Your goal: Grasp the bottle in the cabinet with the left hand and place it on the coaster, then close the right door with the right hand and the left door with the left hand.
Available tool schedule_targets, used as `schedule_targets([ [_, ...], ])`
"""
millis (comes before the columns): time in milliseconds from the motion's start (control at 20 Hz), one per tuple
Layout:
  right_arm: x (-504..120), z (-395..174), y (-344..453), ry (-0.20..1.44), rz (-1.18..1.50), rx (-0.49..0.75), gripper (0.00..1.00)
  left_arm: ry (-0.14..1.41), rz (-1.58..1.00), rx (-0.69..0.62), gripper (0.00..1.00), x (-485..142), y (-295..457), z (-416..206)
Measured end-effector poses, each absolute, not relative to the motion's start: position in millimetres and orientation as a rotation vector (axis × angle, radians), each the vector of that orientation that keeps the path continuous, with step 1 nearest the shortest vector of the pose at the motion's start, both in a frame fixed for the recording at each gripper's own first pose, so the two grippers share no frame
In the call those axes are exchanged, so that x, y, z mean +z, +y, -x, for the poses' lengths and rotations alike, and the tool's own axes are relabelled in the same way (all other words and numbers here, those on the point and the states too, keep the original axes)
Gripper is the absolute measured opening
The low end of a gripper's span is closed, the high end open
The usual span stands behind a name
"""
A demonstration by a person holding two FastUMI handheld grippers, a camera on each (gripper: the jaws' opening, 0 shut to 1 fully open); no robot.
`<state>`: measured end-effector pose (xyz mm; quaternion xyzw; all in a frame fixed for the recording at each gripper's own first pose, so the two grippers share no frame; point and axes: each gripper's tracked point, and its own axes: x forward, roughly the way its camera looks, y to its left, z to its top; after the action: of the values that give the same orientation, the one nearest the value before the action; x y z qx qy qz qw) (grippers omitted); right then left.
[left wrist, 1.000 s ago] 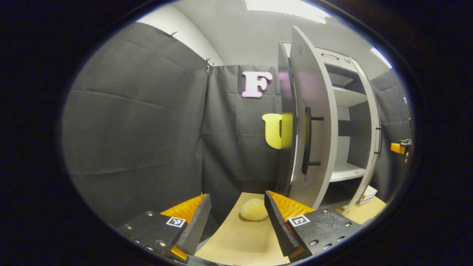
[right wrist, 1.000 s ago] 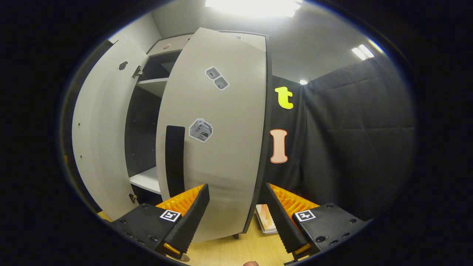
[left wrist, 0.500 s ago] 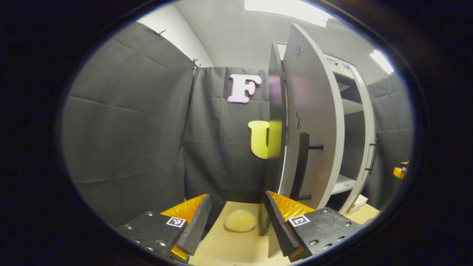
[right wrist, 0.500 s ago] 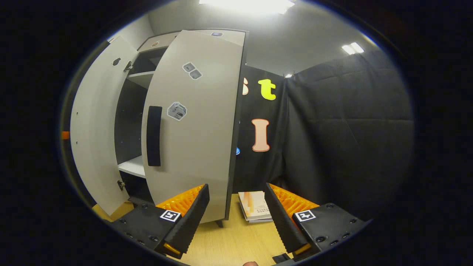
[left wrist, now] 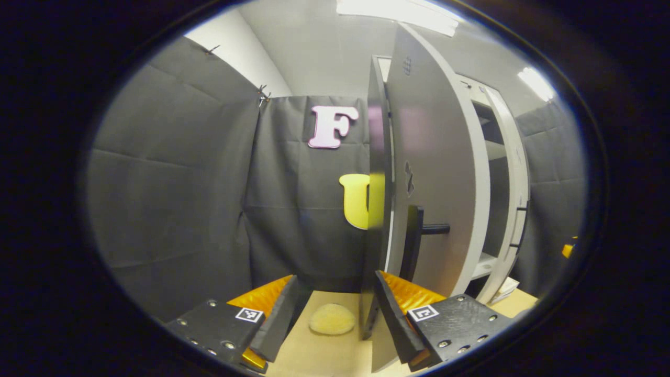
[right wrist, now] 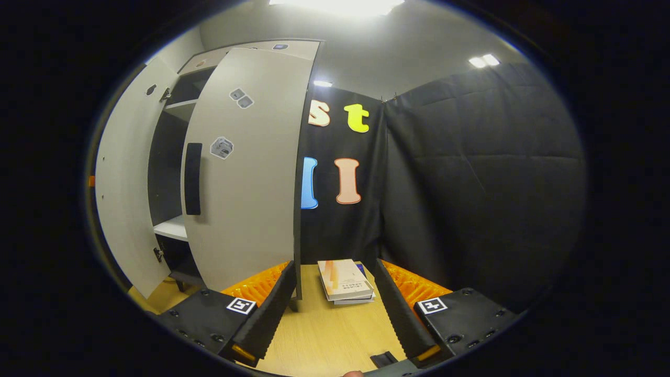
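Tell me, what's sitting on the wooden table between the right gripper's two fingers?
A small stack of books lies there on the wooden table, in the right gripper view.

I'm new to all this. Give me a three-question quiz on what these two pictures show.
1. True or false: both cabinet doors are shut.
2. What lies on the table beside the right door: A books, B a bottle, C a cup?
3. In the left gripper view, what round thing lies between the open fingers of the left hand-held gripper?

Key: 1 false, the left door stands open too. 2 A, the books. 3 the coaster.
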<state>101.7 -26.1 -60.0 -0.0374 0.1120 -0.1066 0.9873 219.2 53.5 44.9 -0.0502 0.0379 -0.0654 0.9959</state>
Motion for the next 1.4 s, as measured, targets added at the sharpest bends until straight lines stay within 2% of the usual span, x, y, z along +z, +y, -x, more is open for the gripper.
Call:
schedule_targets([
  [250, -61.7, -98.3, -36.2, 0.220, 0.051, -0.205, 0.96, 0.063, 0.062, -0.115, 0.86, 47.0, 41.6, -217.5],
  [300, -62.5, -98.2, -36.9, 0.217, 0.048, -0.198, 0.94, 0.065, 0.070, -0.121, 0.86, 46.6, 35.8, -214.6],
  [450, -64.4, -96.6, -43.2, 0.220, 0.050, -0.192, 0.96, 0.059, 0.069, -0.133, 0.86, 49.4, 21.4, -210.6],
  [1400, -55.1, -76.3, -80.1, 0.218, 0.068, -0.198, 0.96, 0.007, 0.108, -0.288, 0.84, 60.8, -107.7, -207.2],
])
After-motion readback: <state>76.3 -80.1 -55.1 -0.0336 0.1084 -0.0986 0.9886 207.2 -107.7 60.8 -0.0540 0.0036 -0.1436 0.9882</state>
